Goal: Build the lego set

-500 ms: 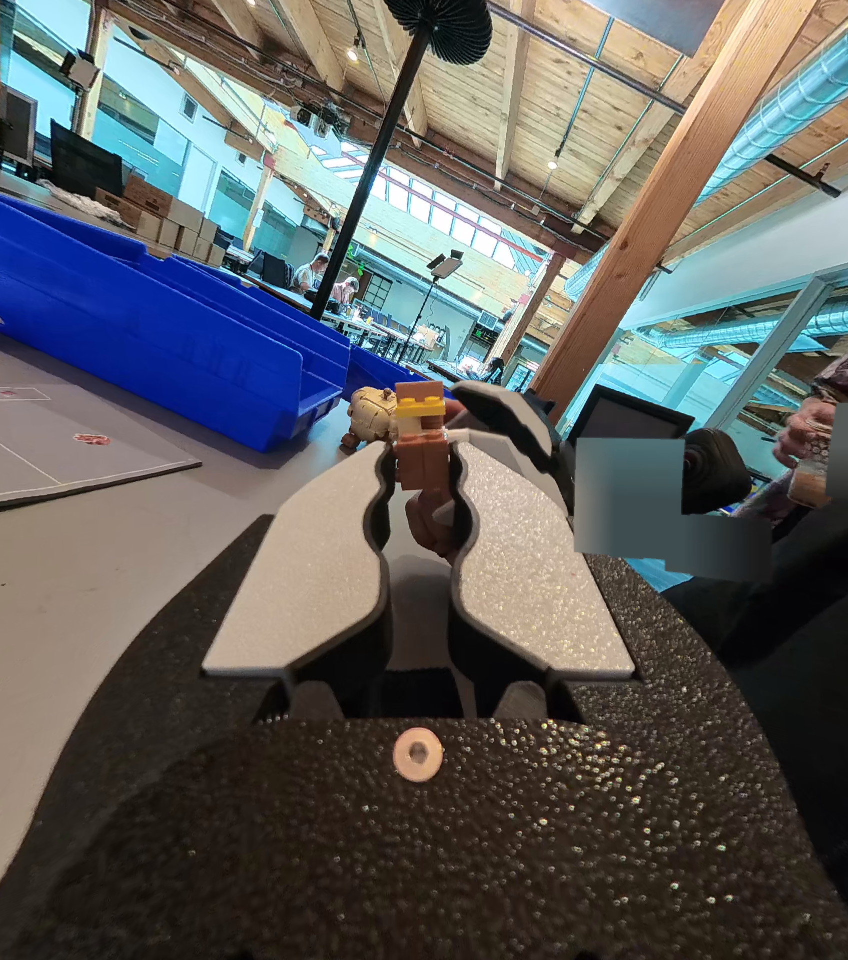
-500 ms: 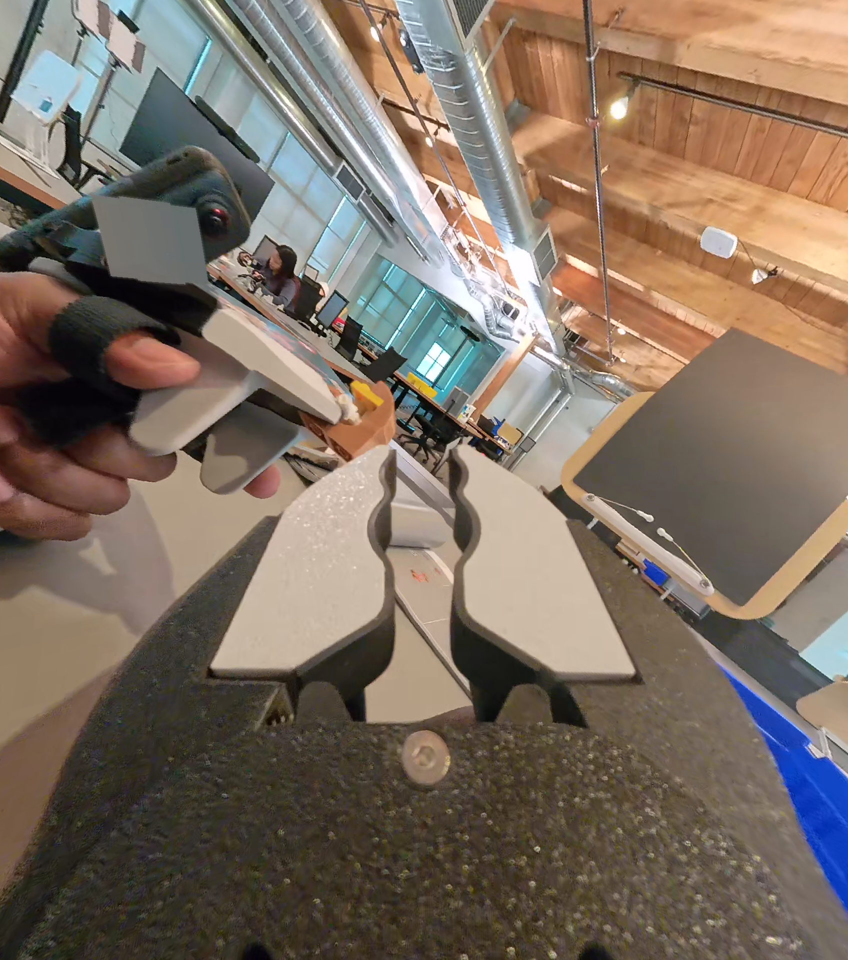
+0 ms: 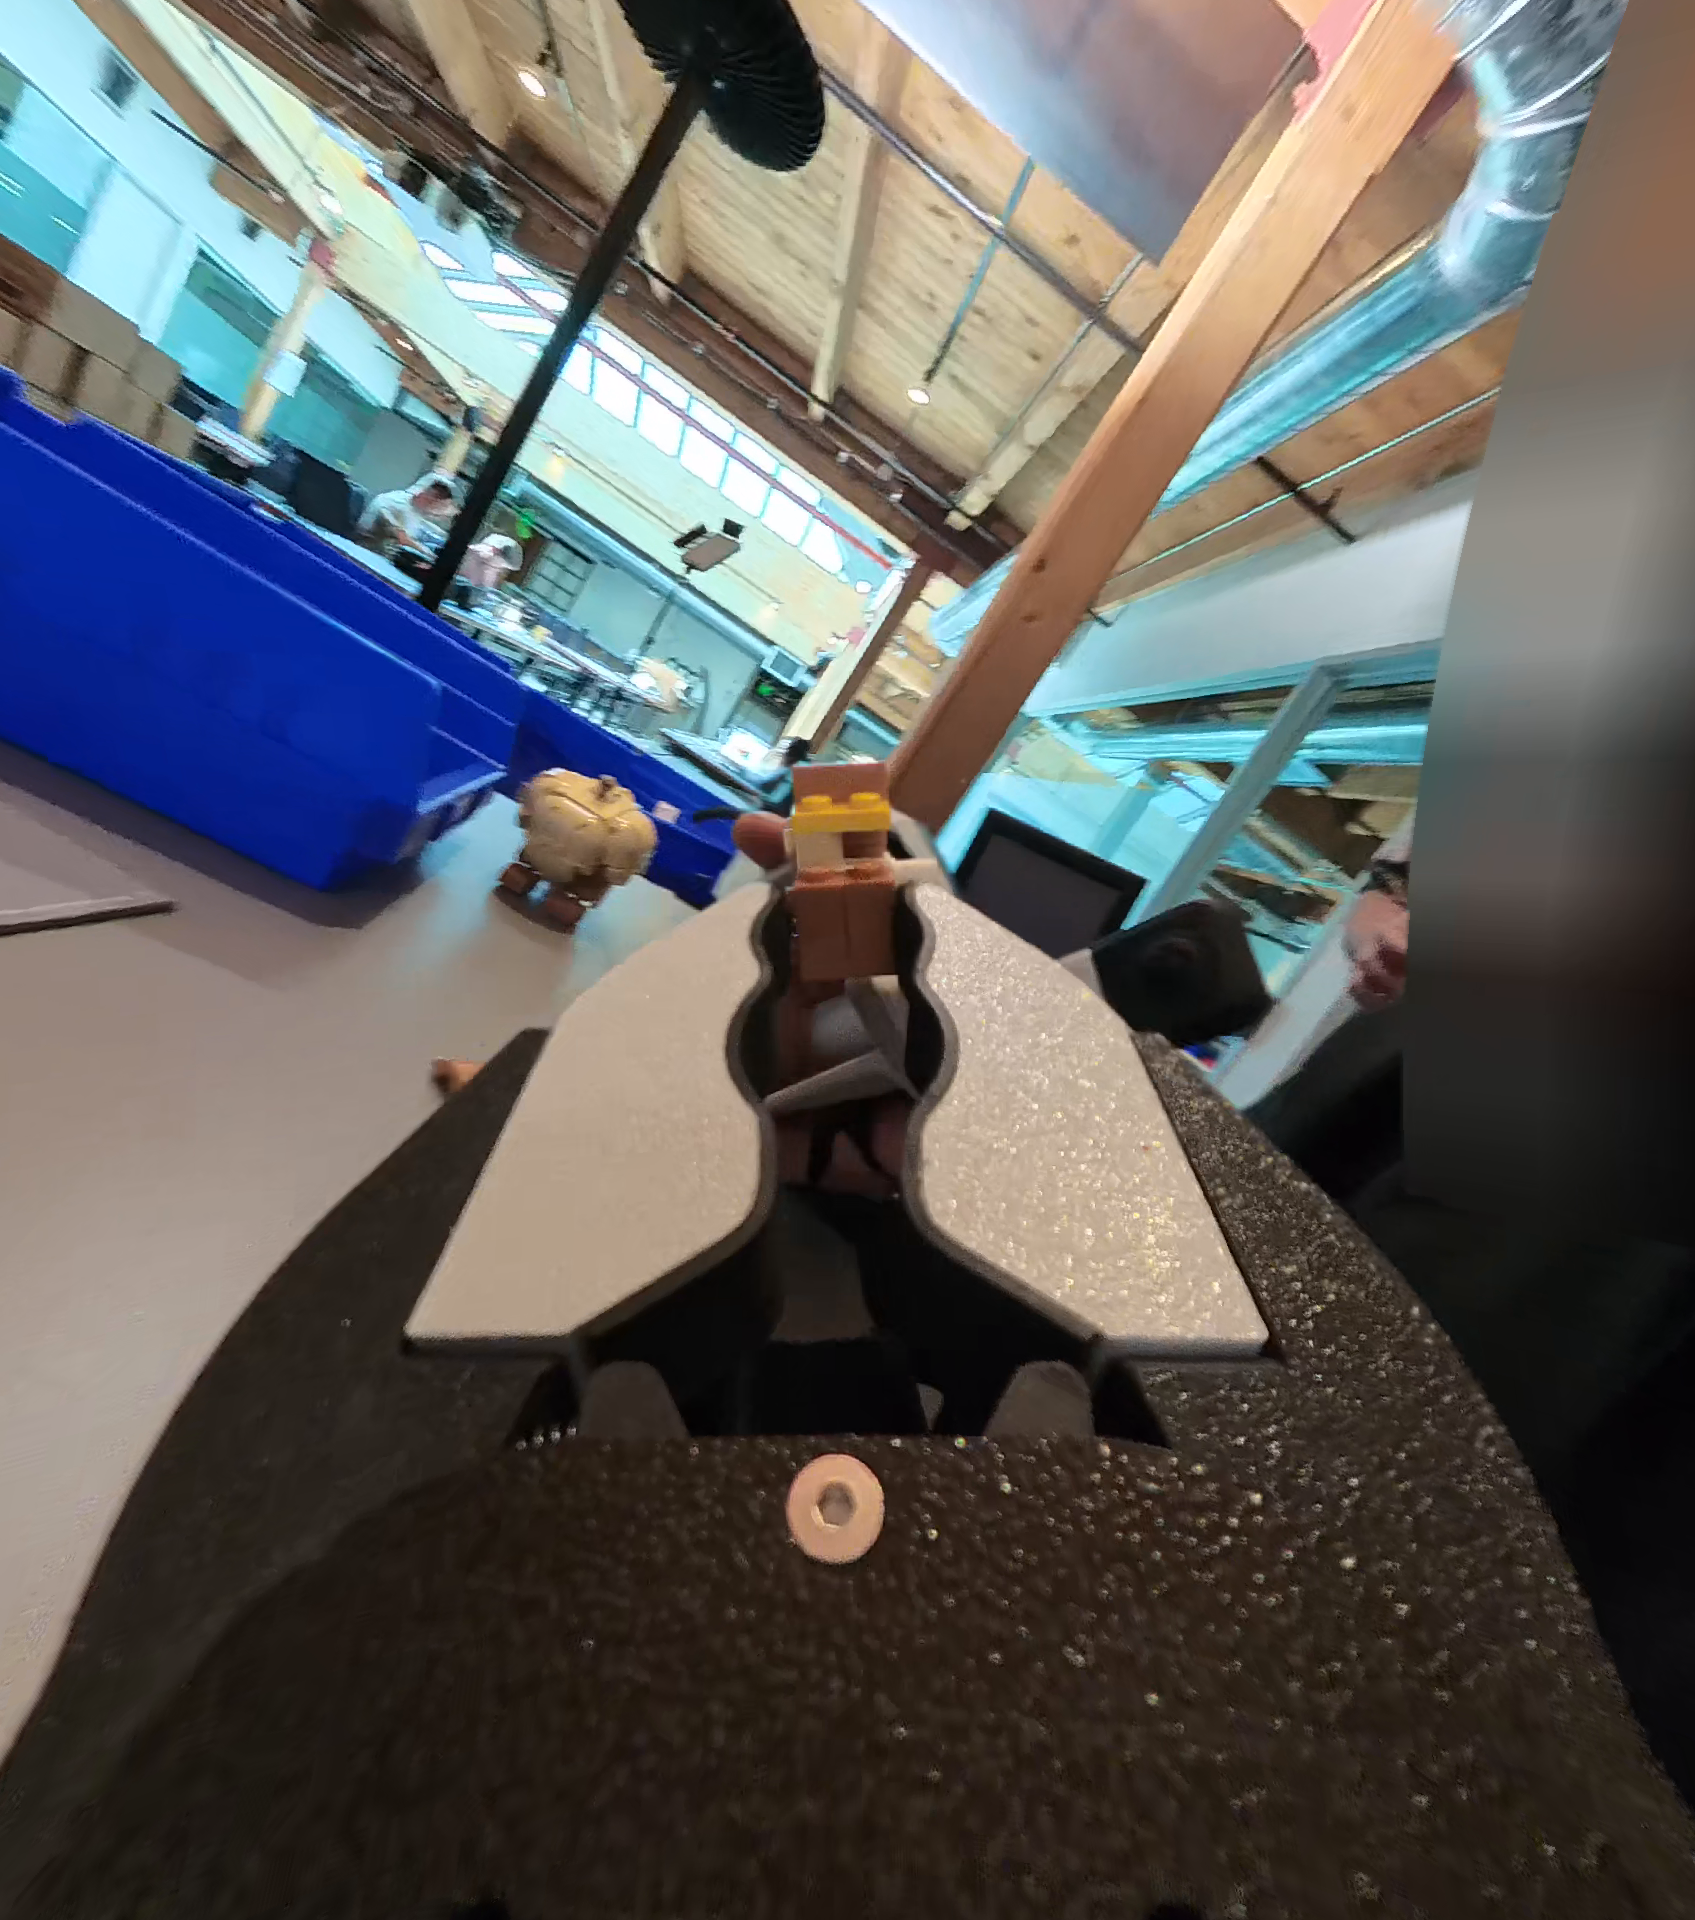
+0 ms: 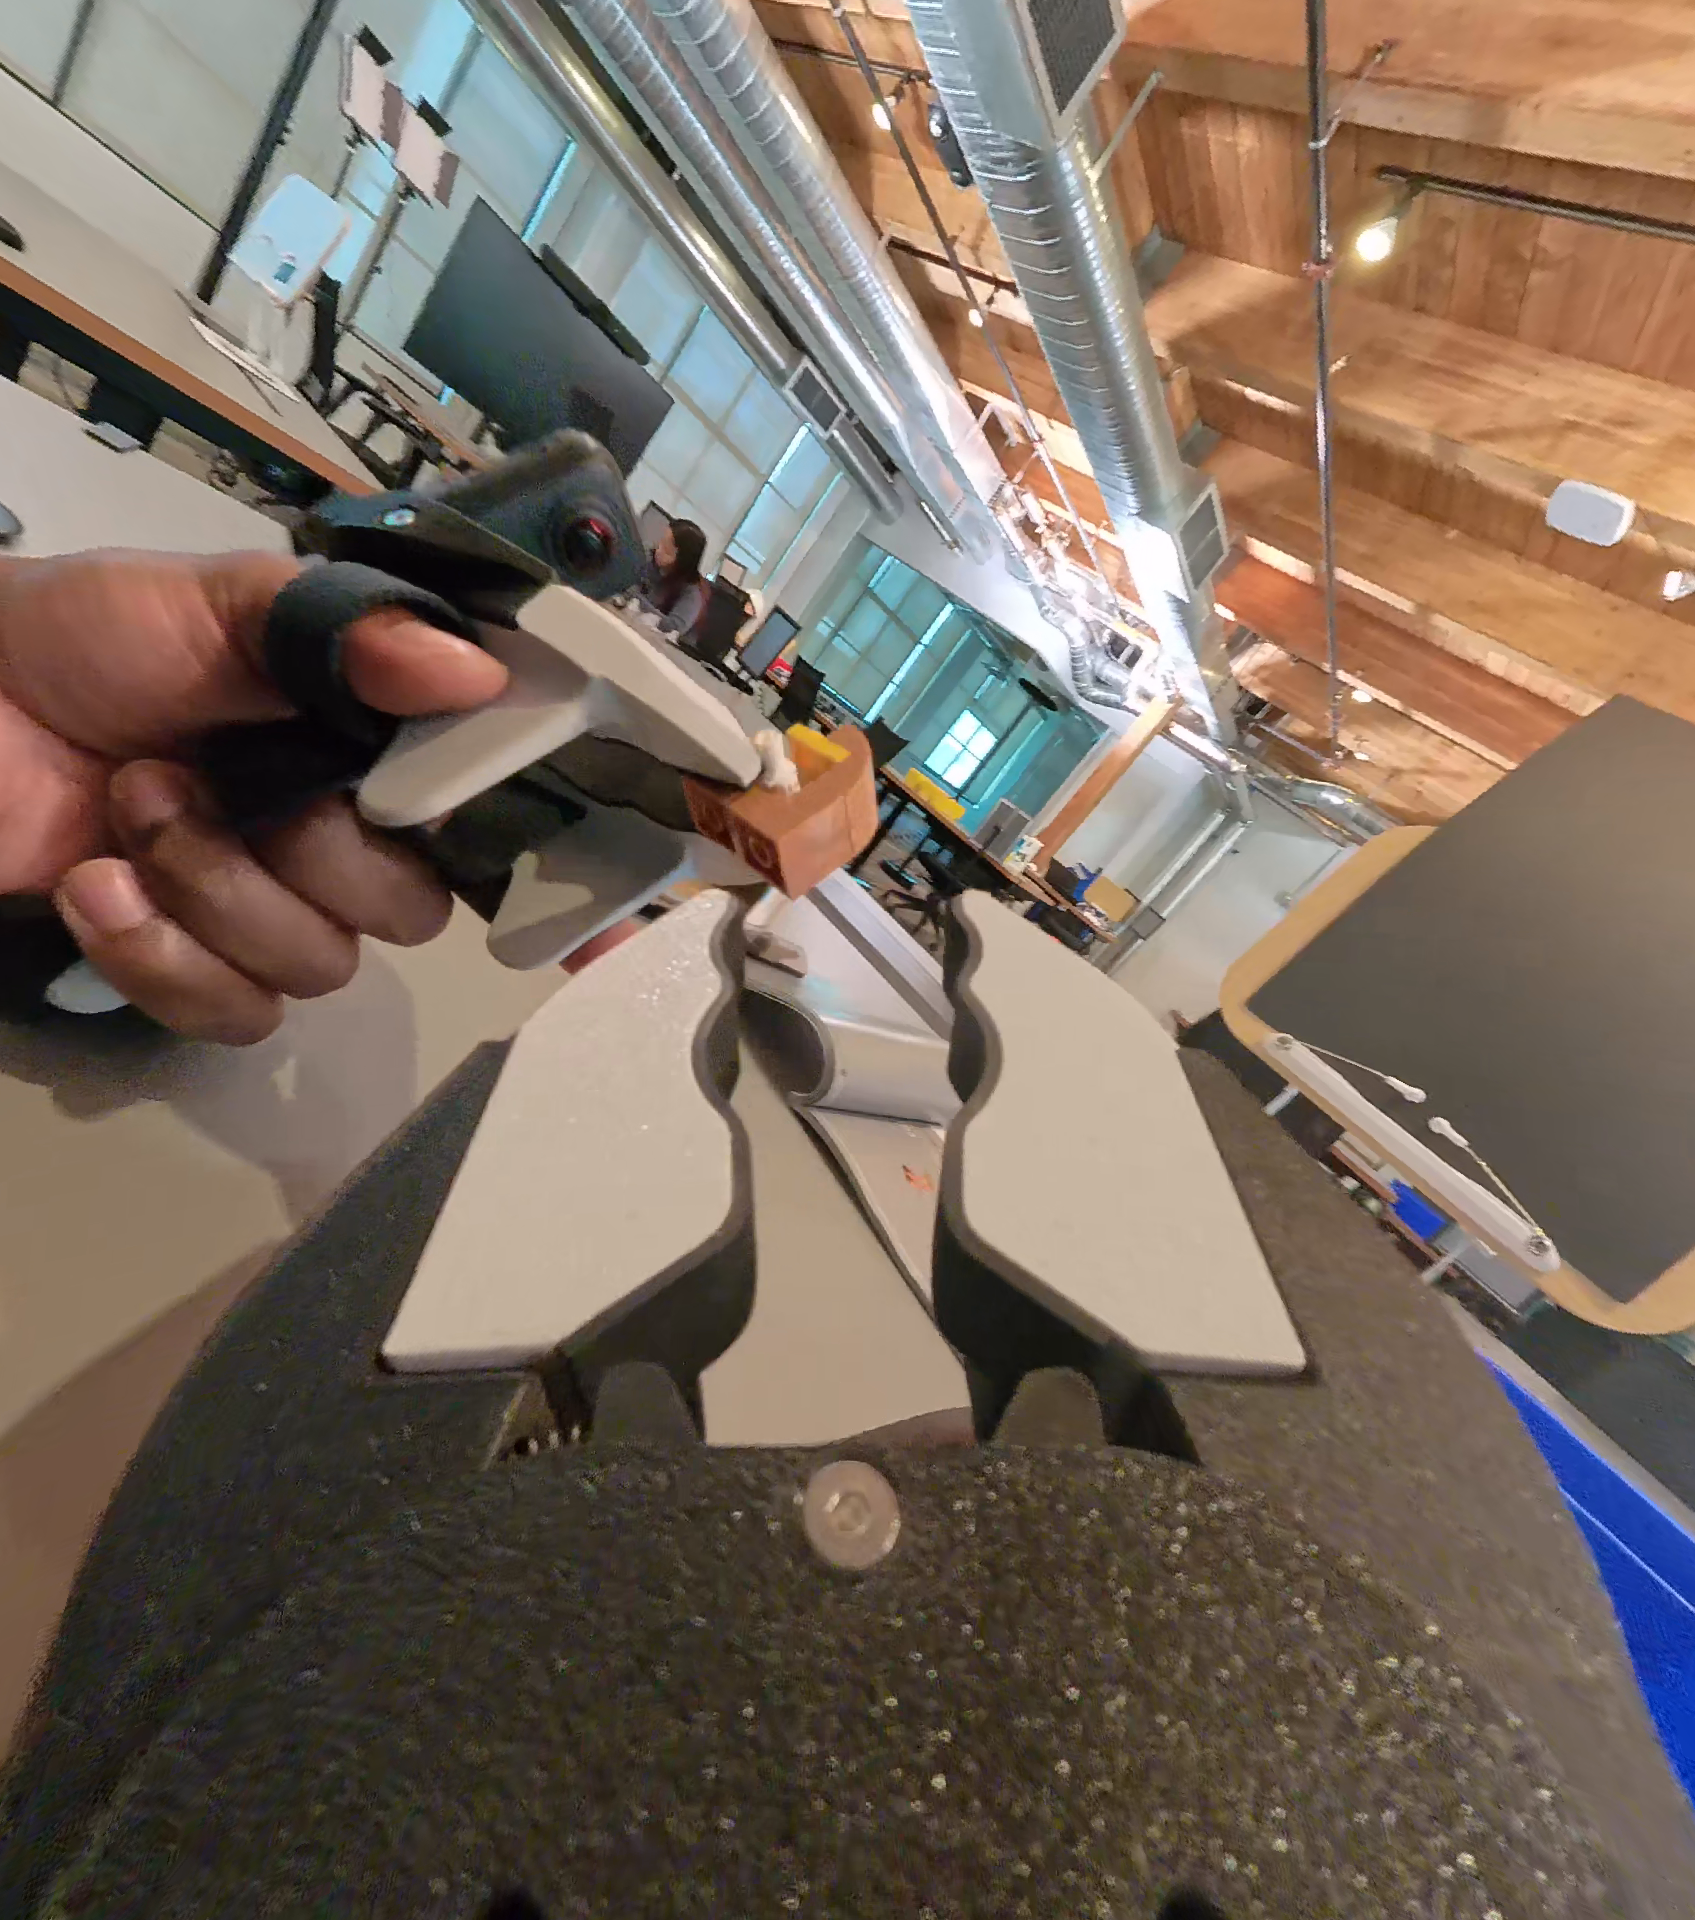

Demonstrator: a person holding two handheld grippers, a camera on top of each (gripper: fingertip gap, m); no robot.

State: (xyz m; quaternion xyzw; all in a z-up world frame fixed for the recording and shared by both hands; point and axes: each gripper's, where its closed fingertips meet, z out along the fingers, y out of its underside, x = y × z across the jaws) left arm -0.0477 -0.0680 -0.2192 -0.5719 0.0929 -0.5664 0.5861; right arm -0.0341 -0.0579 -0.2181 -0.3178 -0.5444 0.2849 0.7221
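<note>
Brown plastic brick figure (image 3: 838,914), light, rigid, likely to snap apart, sits clamped in the left gripper (image 3: 838,925) fingers; right gripper (image 4: 843,935) fingers, at its five o'clock, stand apart, empty.

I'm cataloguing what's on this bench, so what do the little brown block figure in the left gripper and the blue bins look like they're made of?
The brown block figure, clamped between the left gripper fingers, looks like hard moulded plastic bricks: crisp edges, round studs on its yellow plate, smooth even colour. The blue bins seem moulded plastic too: uniform saturated colour, stepped rims, a faint sheen. Motion blur leaves the finer finish uncertain.
</note>
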